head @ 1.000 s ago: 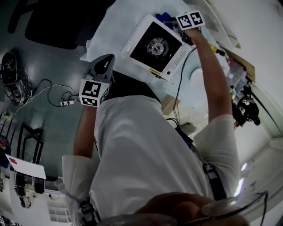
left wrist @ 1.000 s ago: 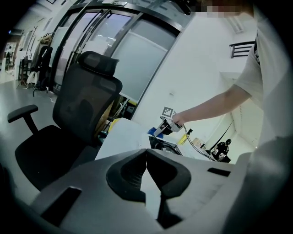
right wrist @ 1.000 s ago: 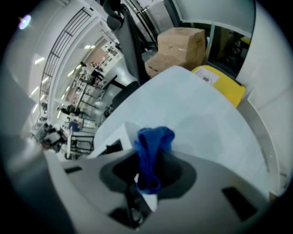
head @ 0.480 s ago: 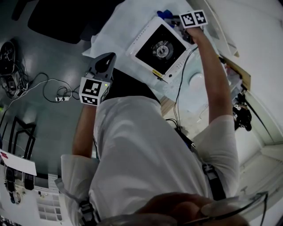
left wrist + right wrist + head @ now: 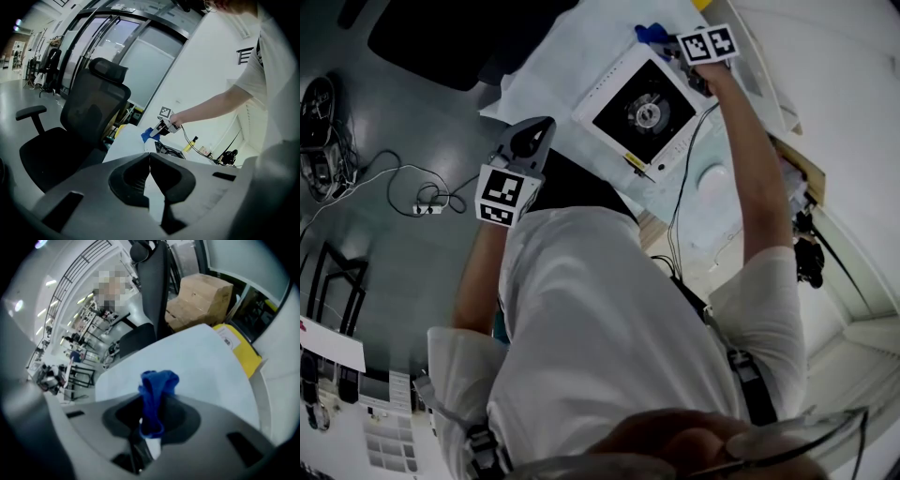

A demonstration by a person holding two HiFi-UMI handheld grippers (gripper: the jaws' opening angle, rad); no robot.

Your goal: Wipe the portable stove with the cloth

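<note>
The portable stove (image 5: 645, 112), white with a black top and a round burner, lies on the white table (image 5: 546, 86). My right gripper (image 5: 671, 42) hangs over the stove's far corner, shut on a bunched blue cloth (image 5: 649, 35). In the right gripper view the blue cloth (image 5: 156, 392) sticks up from between the jaws of the right gripper (image 5: 151, 414). My left gripper (image 5: 536, 131) is held off the table's near edge, well short of the stove. Its jaws meet with nothing between them in the left gripper view (image 5: 150, 158), which also catches the cloth (image 5: 147, 135).
A black office chair (image 5: 89, 110) stands at the table's left side. Cables (image 5: 412, 192) lie on the floor. A white round object (image 5: 712, 174) and a black cord (image 5: 682, 187) lie right of the stove. Cardboard boxes (image 5: 202, 301) stand beyond the table.
The right gripper has kept the blue cloth at the stove's far corner. The left gripper has drifted slightly right, and the head view has shifted a little.
</note>
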